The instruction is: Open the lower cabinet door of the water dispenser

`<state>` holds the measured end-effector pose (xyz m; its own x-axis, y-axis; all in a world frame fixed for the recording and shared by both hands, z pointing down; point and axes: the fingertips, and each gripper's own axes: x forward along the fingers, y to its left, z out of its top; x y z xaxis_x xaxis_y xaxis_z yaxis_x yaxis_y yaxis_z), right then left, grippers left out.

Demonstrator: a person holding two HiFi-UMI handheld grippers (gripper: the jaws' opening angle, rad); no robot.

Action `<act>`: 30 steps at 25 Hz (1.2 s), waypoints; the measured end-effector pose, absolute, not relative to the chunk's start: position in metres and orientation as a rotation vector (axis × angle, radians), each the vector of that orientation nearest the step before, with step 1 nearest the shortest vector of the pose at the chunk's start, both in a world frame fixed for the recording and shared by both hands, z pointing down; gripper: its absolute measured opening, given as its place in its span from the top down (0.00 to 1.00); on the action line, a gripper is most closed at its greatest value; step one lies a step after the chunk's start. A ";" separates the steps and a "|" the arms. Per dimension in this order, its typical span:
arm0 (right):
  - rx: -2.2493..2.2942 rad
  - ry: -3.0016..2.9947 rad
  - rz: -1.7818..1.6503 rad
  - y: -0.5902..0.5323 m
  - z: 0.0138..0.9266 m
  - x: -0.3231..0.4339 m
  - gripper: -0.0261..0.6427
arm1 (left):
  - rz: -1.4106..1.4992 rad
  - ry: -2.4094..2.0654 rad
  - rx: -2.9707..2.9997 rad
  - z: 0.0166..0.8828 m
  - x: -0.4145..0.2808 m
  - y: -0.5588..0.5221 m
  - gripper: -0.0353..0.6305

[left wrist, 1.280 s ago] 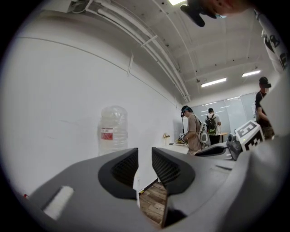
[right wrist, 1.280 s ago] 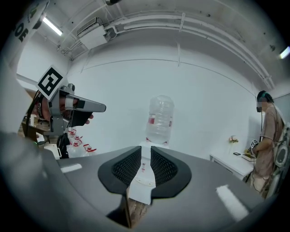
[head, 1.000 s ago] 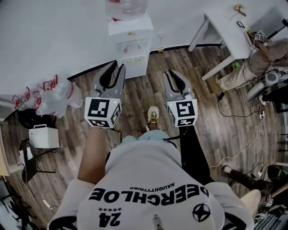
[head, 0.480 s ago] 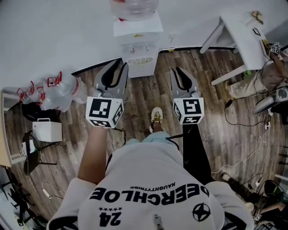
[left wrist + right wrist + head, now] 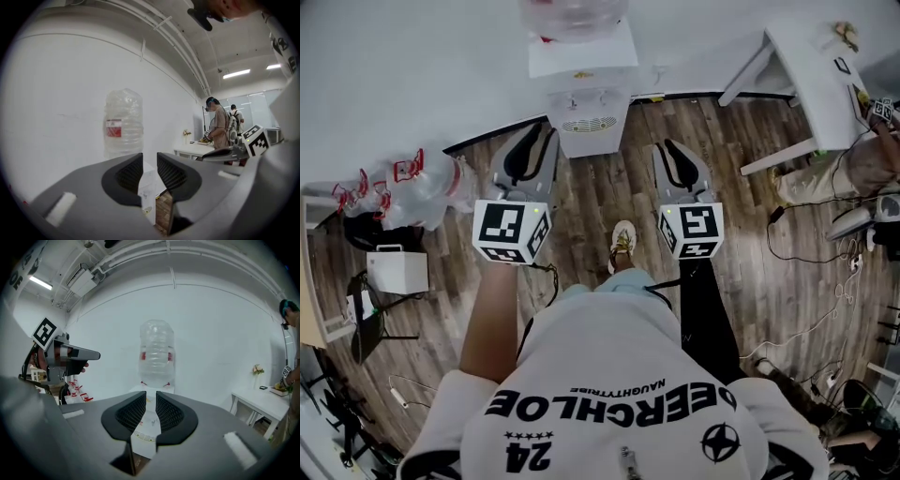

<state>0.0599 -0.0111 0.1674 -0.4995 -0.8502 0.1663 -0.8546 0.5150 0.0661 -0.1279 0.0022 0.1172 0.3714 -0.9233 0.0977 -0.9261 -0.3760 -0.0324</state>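
The white water dispenser stands against the wall with a clear bottle on top; its lower front is foreshortened and shows no detail. My left gripper and right gripper are held side by side, pointing at it from a short way back and touching nothing. In the left gripper view the jaws stand slightly apart, framing the dispenser below the bottle. The right gripper also has a narrow empty gap, with the dispenser and bottle straight ahead.
Several empty water bottles lie by the wall at left, with a white box nearer me. A white table stands at right with a person beside it. Cables trail over the wooden floor at right.
Both grippers have come forward towards the dispenser, which now sits a little closer in front of them. The gaps between the jaws look the same.
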 end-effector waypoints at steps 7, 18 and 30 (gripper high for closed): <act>1.436 -2.624 0.021 -0.077 0.150 0.081 0.89 | 0.141 -1.789 2.553 0.103 -0.109 -0.055 0.80; 1.374 -2.681 0.010 -0.161 0.142 0.095 0.89 | 0.140 -1.866 2.518 0.094 -0.091 -0.127 0.80; 1.324 -2.707 -0.008 -0.186 0.141 0.099 0.89 | 0.147 -1.890 2.520 0.090 -0.079 -0.156 0.80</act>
